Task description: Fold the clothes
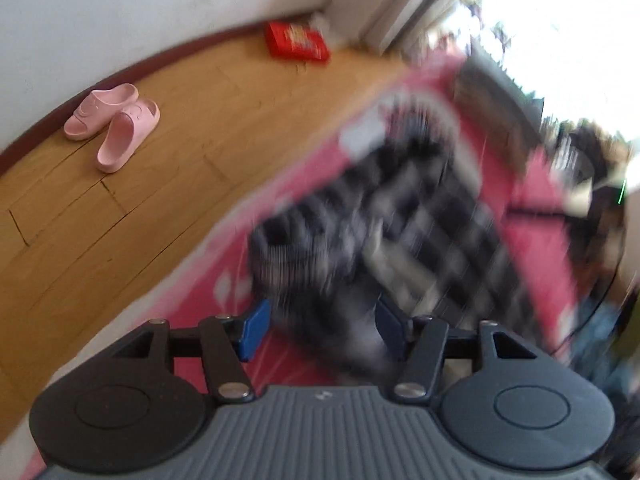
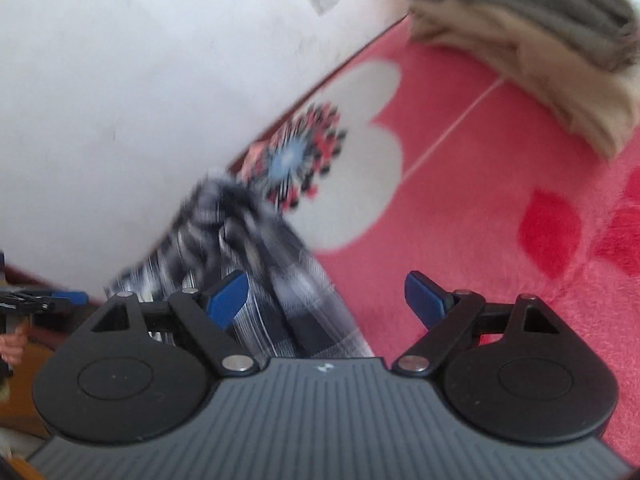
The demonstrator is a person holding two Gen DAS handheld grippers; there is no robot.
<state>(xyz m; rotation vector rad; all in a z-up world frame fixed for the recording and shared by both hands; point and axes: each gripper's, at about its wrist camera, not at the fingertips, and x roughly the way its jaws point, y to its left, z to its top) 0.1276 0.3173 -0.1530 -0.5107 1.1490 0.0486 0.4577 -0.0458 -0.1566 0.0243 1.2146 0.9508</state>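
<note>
Left wrist view: a black-and-white checked garment lies spread, though rumpled, on a pink blanket beside the wooden floor; the picture is heavily blurred. The left gripper points down at the garment's near bunched edge, and cloth shows between its blue pads. Whether those pads press on the cloth cannot be told through the blur.

Right wrist view: the right gripper stands released, jaws wide apart, with nothing clamped. A fold of the same checked garment passes under its left pad and runs up toward the white wall. A stack of folded clothes, grey over beige, rests at the far side of the blanket, which bears white and red shapes; a small patterned disc lies near the wall.

Step in hand, as judged: taking hold of the garment's edges before a fold, the piece not yet squared. The next move calls for each gripper to close on a separate corner or hem, then draw the cloth flat so that one half can be laid over the other.
</note>
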